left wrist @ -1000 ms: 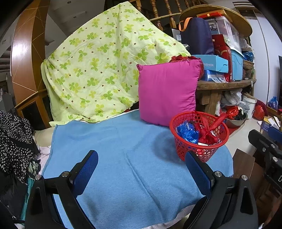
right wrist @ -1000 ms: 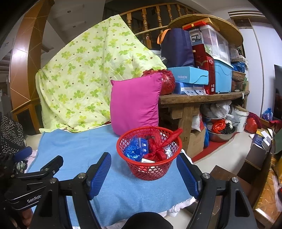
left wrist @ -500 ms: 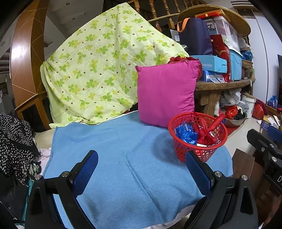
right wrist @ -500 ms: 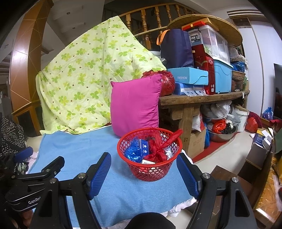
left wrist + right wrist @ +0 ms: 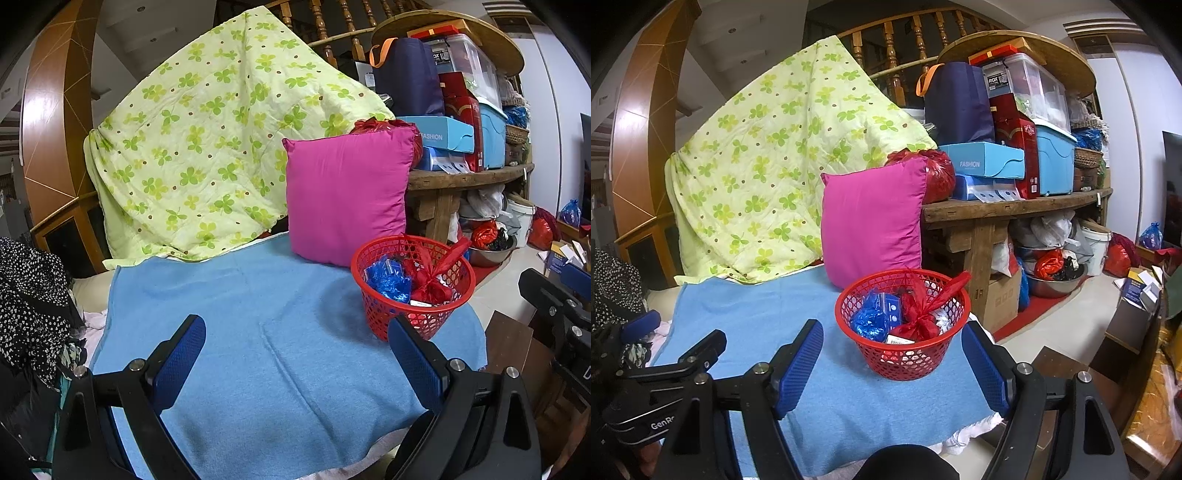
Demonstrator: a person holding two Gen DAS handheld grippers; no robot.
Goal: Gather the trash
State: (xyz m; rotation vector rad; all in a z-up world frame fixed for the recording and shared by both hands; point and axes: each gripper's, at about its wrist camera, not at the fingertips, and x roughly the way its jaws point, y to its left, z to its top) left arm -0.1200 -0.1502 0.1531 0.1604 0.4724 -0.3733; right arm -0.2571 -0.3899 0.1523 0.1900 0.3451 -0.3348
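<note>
A red mesh basket (image 5: 384,310) stands on the blue towel (image 5: 258,332) at its right side, in front of a pink pillow. It holds blue foil wrappers (image 5: 388,282), a knotted red plastic bag (image 5: 432,288) and a small white packet. The basket also shows in the right wrist view (image 5: 905,358), with the blue wrappers (image 5: 873,319) and the red bag (image 5: 923,317). My left gripper (image 5: 295,354) is open and empty above the towel, left of the basket. My right gripper (image 5: 892,363) is open and empty, its fingers wide on either side of the basket's near wall.
A pink pillow (image 5: 347,199) leans behind the basket. A green clover quilt (image 5: 207,155) drapes at the back. A wooden table (image 5: 1015,210) piled with boxes and bags stands to the right. Black dotted cloth (image 5: 29,302) lies at the left. Bags and a metal bowl (image 5: 1056,284) sit on the floor.
Both views have drifted slightly; the basket sits a touch lower and closer in the right wrist view. Both grippers stay open and empty.
</note>
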